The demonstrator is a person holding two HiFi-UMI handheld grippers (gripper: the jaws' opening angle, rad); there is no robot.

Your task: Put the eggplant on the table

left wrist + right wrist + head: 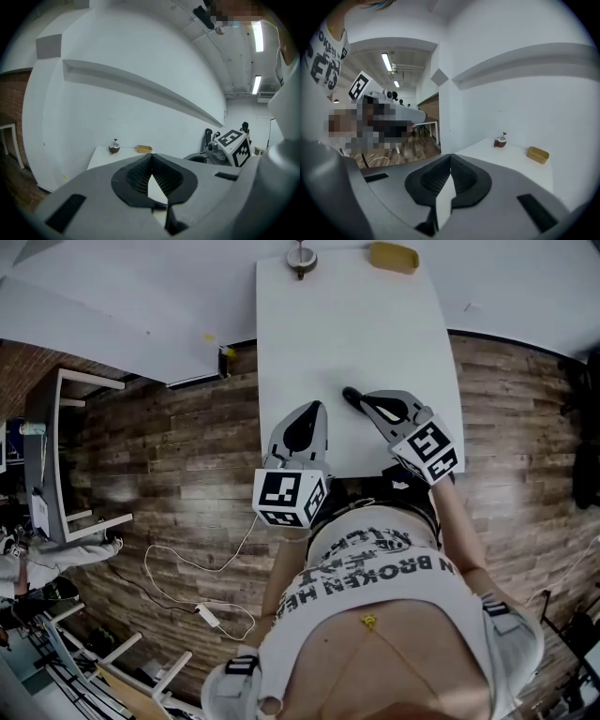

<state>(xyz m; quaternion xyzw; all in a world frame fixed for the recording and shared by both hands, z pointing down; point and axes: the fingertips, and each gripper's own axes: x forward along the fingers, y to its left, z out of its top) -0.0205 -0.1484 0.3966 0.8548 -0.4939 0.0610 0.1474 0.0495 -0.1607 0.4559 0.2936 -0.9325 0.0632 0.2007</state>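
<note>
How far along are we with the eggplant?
Done: nothing confirmed; no eggplant clearly shows on the table, just a brown round object and yellow container at its far end. In hand: nothing; left gripper and right gripper are shut, empty. Left: locate the eggplant and place it.

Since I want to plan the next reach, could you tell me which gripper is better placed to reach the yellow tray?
Right, probably: the right gripper reaches farther over the white table than the left gripper and is nearer the yellow tray.
</note>
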